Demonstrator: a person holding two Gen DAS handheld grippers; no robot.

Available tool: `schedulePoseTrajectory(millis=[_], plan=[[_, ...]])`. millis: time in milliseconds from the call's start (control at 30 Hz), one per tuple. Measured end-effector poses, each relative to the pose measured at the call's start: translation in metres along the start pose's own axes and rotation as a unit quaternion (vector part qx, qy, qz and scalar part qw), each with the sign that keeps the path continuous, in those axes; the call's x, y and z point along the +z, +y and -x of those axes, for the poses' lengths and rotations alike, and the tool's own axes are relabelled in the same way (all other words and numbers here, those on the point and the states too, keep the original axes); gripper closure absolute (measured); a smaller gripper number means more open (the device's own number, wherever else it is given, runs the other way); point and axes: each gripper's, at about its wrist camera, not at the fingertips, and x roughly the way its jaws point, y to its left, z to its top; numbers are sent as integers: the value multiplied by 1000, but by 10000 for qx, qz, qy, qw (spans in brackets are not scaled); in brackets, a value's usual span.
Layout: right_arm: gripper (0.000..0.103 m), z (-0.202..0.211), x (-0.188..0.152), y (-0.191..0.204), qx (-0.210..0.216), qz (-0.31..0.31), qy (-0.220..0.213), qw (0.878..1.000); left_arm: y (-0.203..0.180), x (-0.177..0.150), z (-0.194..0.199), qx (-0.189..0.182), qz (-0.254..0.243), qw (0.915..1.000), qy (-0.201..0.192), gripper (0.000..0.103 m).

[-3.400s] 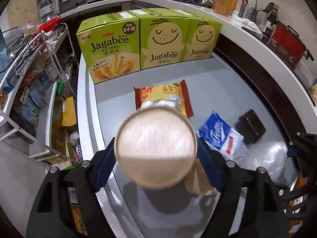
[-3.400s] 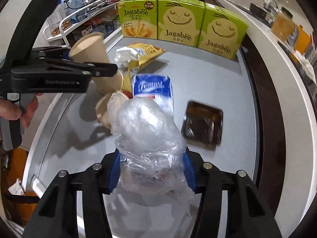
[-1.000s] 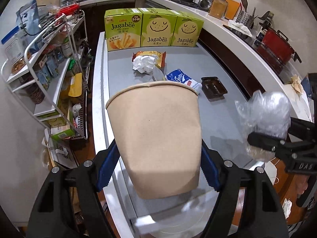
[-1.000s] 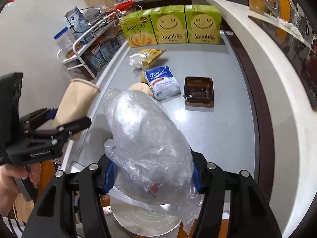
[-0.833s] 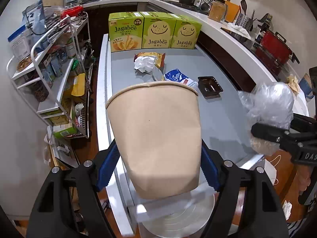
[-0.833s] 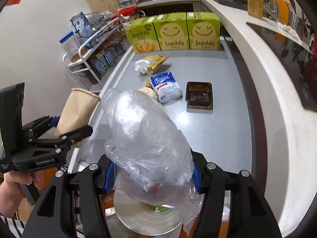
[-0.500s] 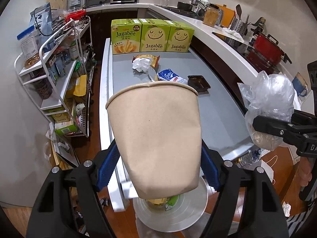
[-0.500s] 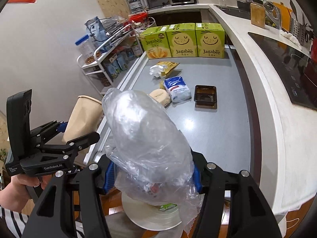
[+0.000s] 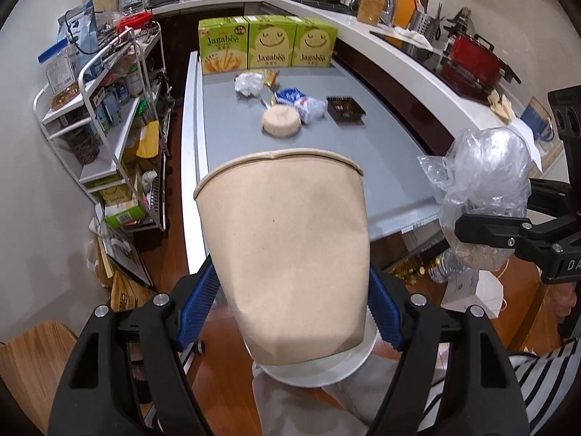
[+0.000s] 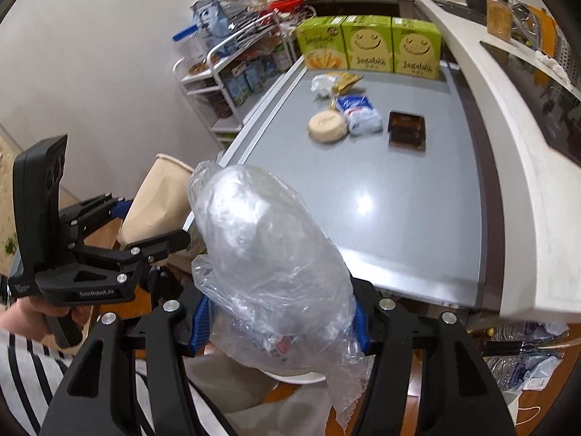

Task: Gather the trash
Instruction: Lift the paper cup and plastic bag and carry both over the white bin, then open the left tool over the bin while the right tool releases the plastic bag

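The left hand-held gripper (image 9: 290, 312) is clamped on a tan paper cup (image 9: 287, 254) that fills the lower centre of its frame, above a round white bin rim (image 9: 326, 374) on the floor. The right hand-held gripper (image 10: 279, 319) is clamped on a crumpled clear plastic bag (image 10: 268, 254) in the lower centre of its frame, beyond the near edge of the grey table (image 10: 417, 200). Farther up on the table lie a round tan lid (image 10: 326, 127), a blue-white packet (image 10: 361, 114), a dark tray (image 10: 406, 125), a white crumpled tissue (image 10: 323, 85) and a yellow snack bag (image 10: 346, 80), with three green Jagabee boxes (image 10: 370, 43) standing at the far end.
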Motion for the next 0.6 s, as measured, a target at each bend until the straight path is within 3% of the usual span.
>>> schedulePoseTrajectory(millis=[600], plan=[[46, -44, -58, -7, -138, -152, 877, 9959, -13, -56, -27, 102, -156, 9977, 648, 28]])
